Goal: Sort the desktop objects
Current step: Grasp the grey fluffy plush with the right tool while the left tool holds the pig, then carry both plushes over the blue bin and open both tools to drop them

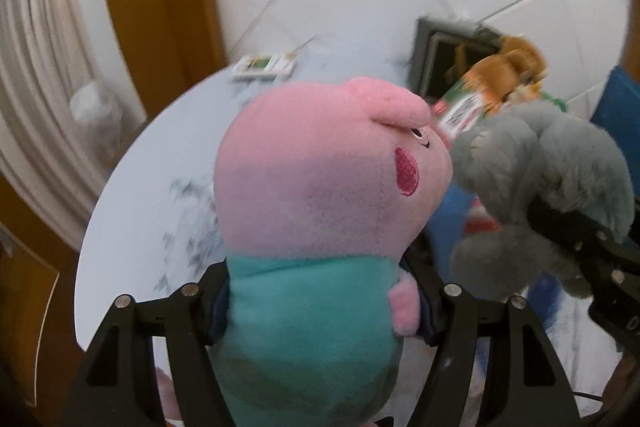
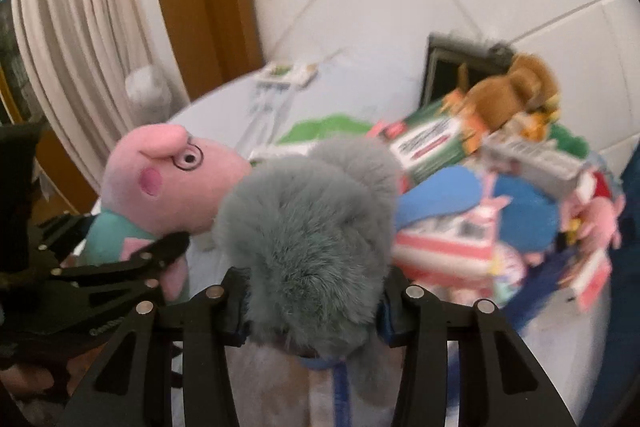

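Note:
My left gripper [image 1: 320,303] is shut on a pink pig plush [image 1: 320,187] with a teal shirt and holds it above the white round table [image 1: 160,163]. The pig also shows in the right wrist view [image 2: 168,179], with the left gripper [image 2: 160,267] around its body. My right gripper [image 2: 316,303] is shut on a grey furry plush [image 2: 308,219], held up close beside the pig. The grey plush also shows at the right of the left wrist view [image 1: 540,187], clamped in the right gripper's fingers [image 1: 580,243].
A pile of toys and boxes lies on the table's right side: a green box [image 2: 428,143], a brown plush [image 2: 512,91], a blue plush [image 2: 516,215], red-and-white packs [image 2: 444,247]. A dark bin [image 2: 452,67] stands behind. A small card pack [image 1: 262,67] lies at the far edge.

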